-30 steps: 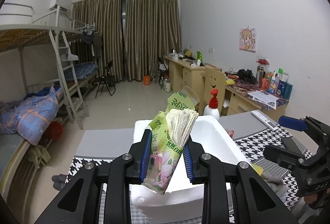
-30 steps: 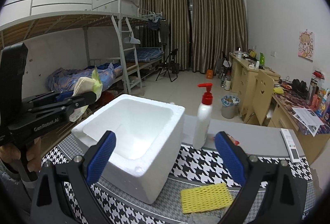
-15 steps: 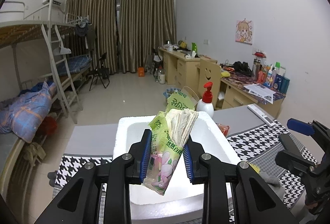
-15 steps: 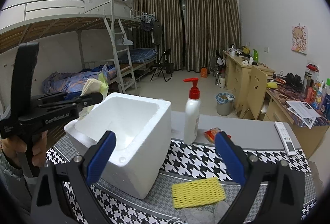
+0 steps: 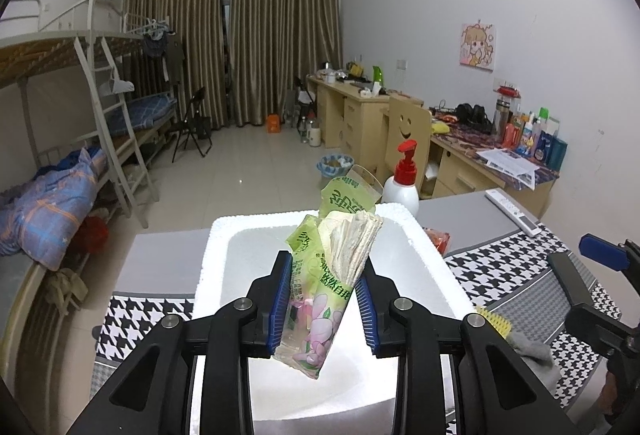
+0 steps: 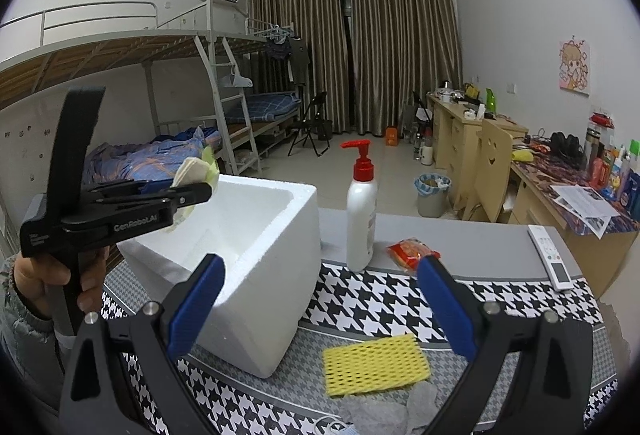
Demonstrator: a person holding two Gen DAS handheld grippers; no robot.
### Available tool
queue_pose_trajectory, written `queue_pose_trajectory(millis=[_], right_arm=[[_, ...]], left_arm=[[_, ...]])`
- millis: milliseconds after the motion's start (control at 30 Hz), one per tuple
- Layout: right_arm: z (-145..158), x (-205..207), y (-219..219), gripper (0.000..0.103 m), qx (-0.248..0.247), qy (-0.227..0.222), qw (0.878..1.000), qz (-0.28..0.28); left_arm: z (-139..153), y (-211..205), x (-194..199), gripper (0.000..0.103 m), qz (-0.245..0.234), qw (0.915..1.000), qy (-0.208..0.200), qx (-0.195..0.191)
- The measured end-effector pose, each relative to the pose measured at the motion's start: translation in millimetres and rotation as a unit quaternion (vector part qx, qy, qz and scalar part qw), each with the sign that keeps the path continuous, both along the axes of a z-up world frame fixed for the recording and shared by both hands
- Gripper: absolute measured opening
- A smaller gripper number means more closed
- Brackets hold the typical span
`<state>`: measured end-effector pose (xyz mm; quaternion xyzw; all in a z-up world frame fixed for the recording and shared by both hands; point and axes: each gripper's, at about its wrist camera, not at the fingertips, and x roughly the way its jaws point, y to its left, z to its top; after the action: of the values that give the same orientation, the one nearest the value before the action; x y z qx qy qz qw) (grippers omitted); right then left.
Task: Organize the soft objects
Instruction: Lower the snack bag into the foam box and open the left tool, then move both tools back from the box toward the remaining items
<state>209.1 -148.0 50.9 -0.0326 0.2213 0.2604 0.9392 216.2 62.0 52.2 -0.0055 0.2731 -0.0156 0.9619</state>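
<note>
Hanging over the open mouth of the white foam box point(image 5: 224, 255), the left gripper point(image 5: 323, 301) has a green tissue pack point(image 5: 320, 287) between its blue pads; its jaws have just been opening, and a gap now shows on the right side of the pack where a second ago both pads pressed it. The pack leans against the left pad, and whether the right pad touches it cannot be told. Compared with the earlier frame, the box fills more of the lower centre and its inside is in view.

The right wrist view adds what the left cannot: a hand point(image 6: 52, 287) gripping the left tool's handle at the left edge, and the right gripper point(image 6: 320, 311) spread wide and empty above the houndstooth cloth point(image 6: 360, 295), with a yellow mesh pad point(image 6: 374, 365) at lower centre and a pump bottle point(image 6: 361, 211) behind the box.
</note>
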Motion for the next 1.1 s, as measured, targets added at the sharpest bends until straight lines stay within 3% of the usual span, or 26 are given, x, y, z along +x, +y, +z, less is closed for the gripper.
queue_pose_trajectory(millis=[200, 300, 400, 667, 967, 1100], right_arm=[[0, -1, -9, 0.099, 0.007, 0.002, 1.000, -0.008], [-1, -2, -12, 0.099, 0.009, 0.001, 1.000, -0.011], [-1, -5, -15, 0.099, 0.010, 0.000, 1.000, -0.014], [-1, -13, -19, 0.099, 0.007, -0.009, 1.000, -0.020], [1, -25, -26, 0.099, 0.008, -0.024, 0.999, -0.028], [0, -31, -30, 0.099, 0.009, -0.028, 0.999, -0.029]], left_arm=[[-4, -6, 4, 0.067, 0.006, 0.9999, 0.001, 0.012], [-4, -9, 2, 0.092, 0.007, 0.9999, -0.007, 0.013], [-3, -10, -1, 0.101, 0.011, 0.9998, -0.017, 0.005], [1, -17, -19, 0.102, 0.004, 0.9994, -0.035, 0.002], [10, -23, -49, 0.102, 0.014, 0.9963, -0.085, 0.001], [6, -30, -63, 0.102, 0.017, 0.9948, -0.099, 0.018]])
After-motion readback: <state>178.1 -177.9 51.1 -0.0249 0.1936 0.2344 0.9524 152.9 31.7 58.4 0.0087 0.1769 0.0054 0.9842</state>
